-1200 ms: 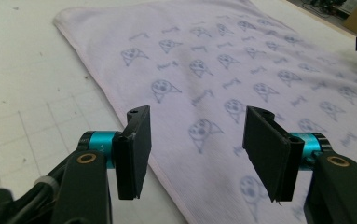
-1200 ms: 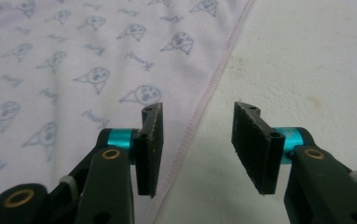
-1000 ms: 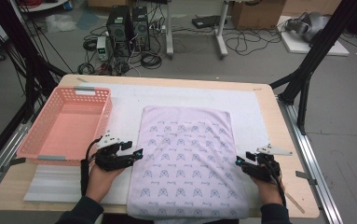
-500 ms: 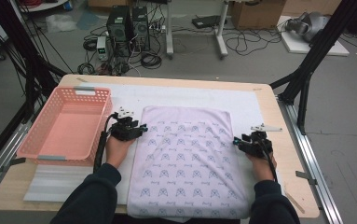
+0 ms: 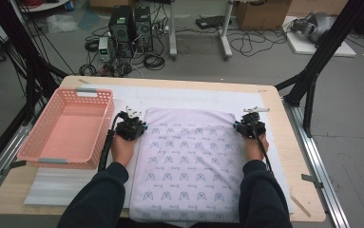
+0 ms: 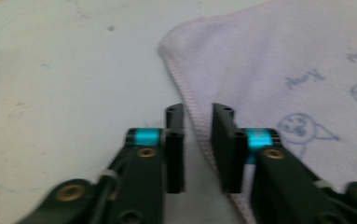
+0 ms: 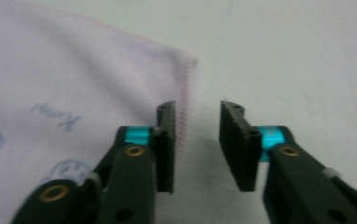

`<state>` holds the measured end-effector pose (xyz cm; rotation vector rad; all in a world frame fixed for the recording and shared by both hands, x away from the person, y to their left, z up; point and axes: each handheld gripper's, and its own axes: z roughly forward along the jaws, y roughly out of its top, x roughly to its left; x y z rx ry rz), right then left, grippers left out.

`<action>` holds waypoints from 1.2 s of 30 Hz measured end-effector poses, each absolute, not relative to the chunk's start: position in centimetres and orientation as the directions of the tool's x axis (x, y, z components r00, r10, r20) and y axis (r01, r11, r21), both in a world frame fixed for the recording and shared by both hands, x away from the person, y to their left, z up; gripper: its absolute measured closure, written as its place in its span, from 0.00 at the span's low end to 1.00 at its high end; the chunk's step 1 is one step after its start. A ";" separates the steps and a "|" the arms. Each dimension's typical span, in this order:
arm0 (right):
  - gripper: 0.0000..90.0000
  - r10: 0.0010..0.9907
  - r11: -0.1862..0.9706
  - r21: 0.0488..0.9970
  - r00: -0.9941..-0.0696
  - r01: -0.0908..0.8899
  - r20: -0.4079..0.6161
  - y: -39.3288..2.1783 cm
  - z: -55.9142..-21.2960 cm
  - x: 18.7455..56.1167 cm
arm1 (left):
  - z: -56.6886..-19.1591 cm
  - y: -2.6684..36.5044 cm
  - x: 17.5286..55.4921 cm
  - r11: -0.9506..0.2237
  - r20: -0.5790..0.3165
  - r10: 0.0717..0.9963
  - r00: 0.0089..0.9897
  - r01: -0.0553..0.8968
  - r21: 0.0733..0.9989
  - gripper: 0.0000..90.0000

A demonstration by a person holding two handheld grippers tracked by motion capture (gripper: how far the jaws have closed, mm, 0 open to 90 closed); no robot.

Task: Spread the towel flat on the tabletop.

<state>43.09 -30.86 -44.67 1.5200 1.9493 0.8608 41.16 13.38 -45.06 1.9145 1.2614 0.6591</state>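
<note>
Table point(image 5: 284, 156) bears a lilac towel point(image 5: 189, 166) at its middle, pink basket point(image 5: 65, 128) to the left. Left gripper point(image 6: 198, 140) and right gripper point(image 7: 197, 140) have been closing, each astride a far-corner hem, pads not yet pressing.

A grey floor point(image 5: 350, 142) lies beyond the wooden surface point(image 5: 284, 142). At the far side stand two black computer towers point(image 5: 131, 23) amid tangled cables point(image 5: 246, 45), with a cardboard box point(image 5: 260, 12) farther right. Black frame struts point(image 5: 320, 61) rise at right.
</note>
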 end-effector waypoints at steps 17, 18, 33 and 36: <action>0.32 0.848 0.181 0.850 -0.516 0.495 0.120 -34.0 -41.5 33.9 | -42.1 14.4 38.2 -0.080 -0.234 0.707 0.668 0.403 0.911 0.19; 0.31 0.845 0.183 0.853 -0.522 0.489 0.118 -34.3 -41.8 33.5 | -42.1 14.4 38.0 -0.079 -0.236 0.699 0.675 0.401 0.913 0.19; 0.21 0.856 0.262 0.835 -0.516 0.484 0.031 -34.3 -42.1 33.1 | -42.3 15.2 36.7 -0.078 -0.210 0.756 0.620 0.404 0.911 0.21; 0.20 0.857 0.253 0.841 -0.514 0.479 0.035 -34.2 -42.0 33.0 | -42.3 15.2 36.8 -0.076 -0.214 0.753 0.622 0.405 0.911 0.22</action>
